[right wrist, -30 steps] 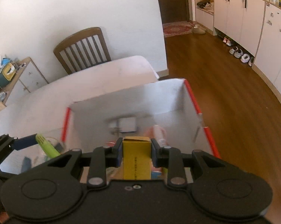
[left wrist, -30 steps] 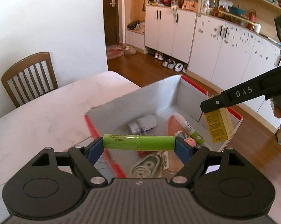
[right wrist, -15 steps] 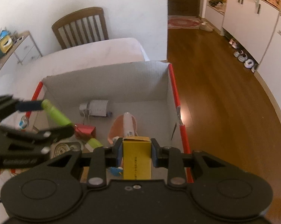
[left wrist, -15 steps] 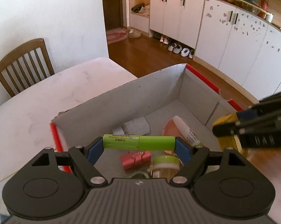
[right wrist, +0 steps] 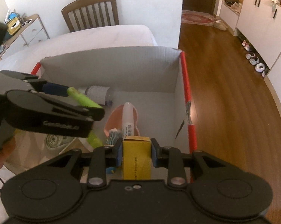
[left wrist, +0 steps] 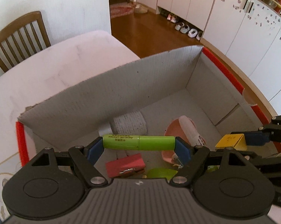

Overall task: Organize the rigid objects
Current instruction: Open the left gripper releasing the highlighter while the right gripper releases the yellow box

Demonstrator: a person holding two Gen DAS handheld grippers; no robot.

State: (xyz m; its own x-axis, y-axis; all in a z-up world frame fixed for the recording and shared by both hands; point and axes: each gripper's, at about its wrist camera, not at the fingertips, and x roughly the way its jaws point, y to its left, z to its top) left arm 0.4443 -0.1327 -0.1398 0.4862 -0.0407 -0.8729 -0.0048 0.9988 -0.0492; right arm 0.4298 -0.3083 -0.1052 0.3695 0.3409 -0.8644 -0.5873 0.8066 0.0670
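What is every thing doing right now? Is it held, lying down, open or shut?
left gripper: shut on the green tube.
green tube: held crosswise by its ends, above the box.
right gripper: shut on the yellow carton.
yellow carton: held, flap end forward.
box: open, part filled.
white tube: lying in the box.

A pale bench (left wrist: 65,71) stands against a white wall (left wrist: 65,3), with a slatted wooden chair (right wrist: 91,11) tucked behind it. Brown wood flooring (right wrist: 224,85) runs to white cabinets (left wrist: 233,18), shoes (left wrist: 187,29) lined along their base. A patterned rug (right wrist: 196,17) lies by what seems a dark doorway. Daylight glares on the floor.
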